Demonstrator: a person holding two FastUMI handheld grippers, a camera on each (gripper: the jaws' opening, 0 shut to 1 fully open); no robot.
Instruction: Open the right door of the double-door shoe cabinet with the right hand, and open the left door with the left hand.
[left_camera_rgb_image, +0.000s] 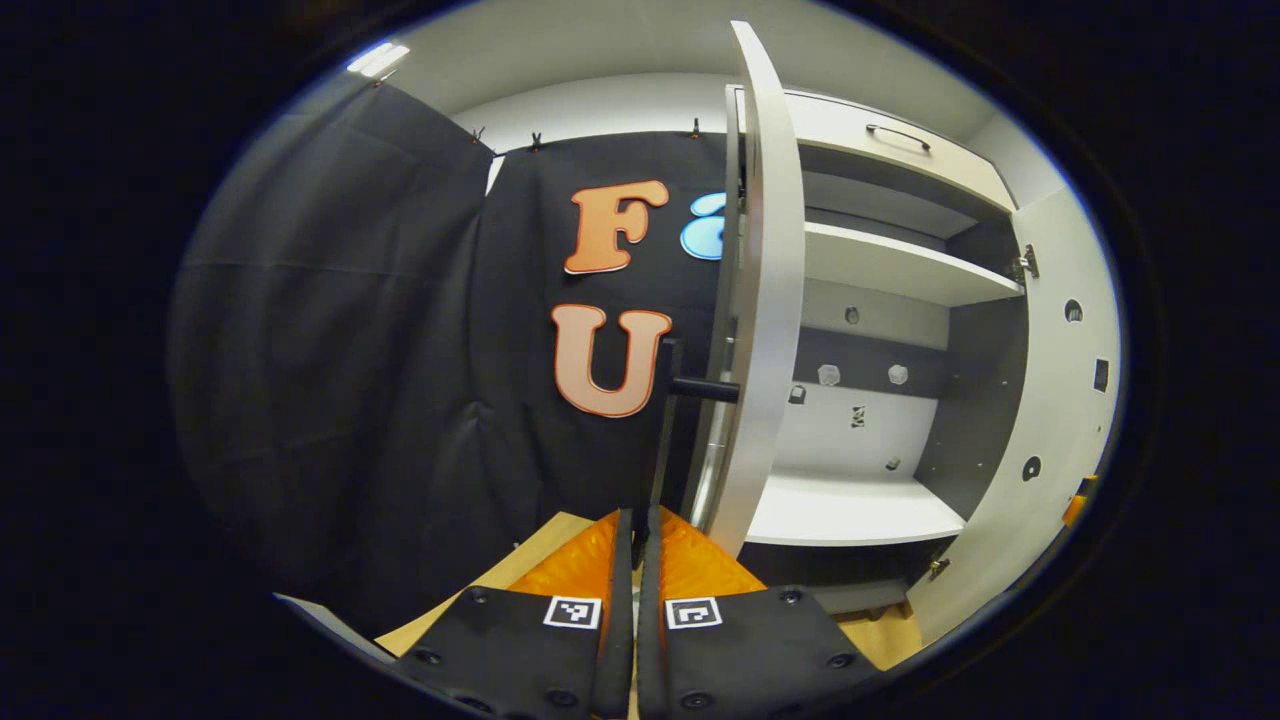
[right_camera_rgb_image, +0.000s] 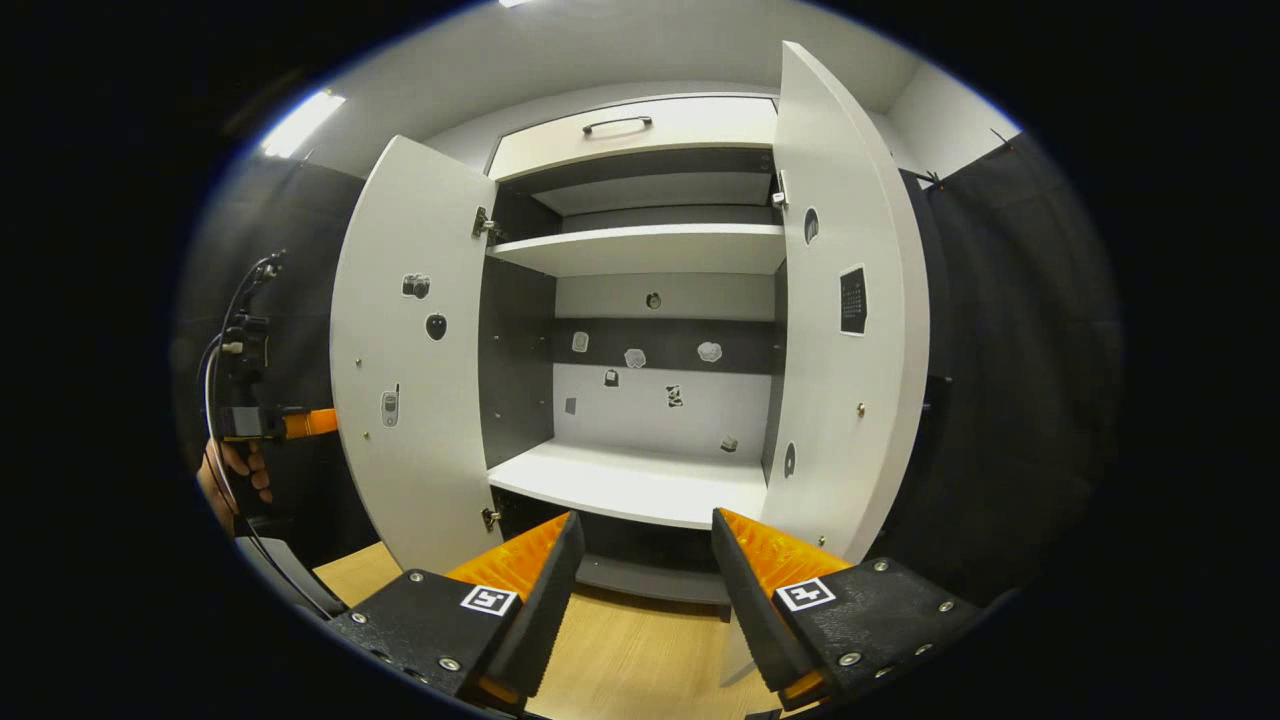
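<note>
Shoe cabinet (right_camera_rgb_image: 640, 300) stands against the booth wall with both doors swung out, filling the middle of the right gripper view. Interior bare: upper shelf (right_camera_rgb_image: 650, 248), lower shelf (right_camera_rgb_image: 640, 480), small stickers scattered on the back panel (right_camera_rgb_image: 660, 400). A flap with a bar handle (right_camera_rgb_image: 617, 123) sits above the opening, closed.

Left door (right_camera_rgb_image: 410, 350) stands open wide, inner face showing stickers and hinges along its inner edge. Right door (right_camera_rgb_image: 845, 320) is open too, inner face toward the camera, dark cloth wall (right_camera_rgb_image: 1000, 350) just beyond its outer edge. Wooden floor (right_camera_rgb_image: 640, 650) runs below the cabinet.

In the left gripper view the left door (left_camera_rgb_image: 765, 300) appears nearly edge-on, its dark handle (left_camera_rgb_image: 670, 430) sticking out toward the cloth wall (left_camera_rgb_image: 350, 350). Room left of that door edge is only cloth; to the right the open cabinet and the far right door (left_camera_rgb_image: 1040, 400).

Left gripper (left_camera_rgb_image: 633, 530) points up at the handle bar, fingers pressed nearly together with the bar's lower end between them — reads as clenched on the handle. From the right gripper view the same left gripper (right_camera_rgb_image: 290, 423) sits outside the left door, a hand (right_camera_rgb_image: 235, 475) gripping it low, cables looping above.

Right gripper (right_camera_rgb_image: 640, 545) hangs released in front of the lower shelf, fingers spread wide, touching nothing, level between both doors.
</note>
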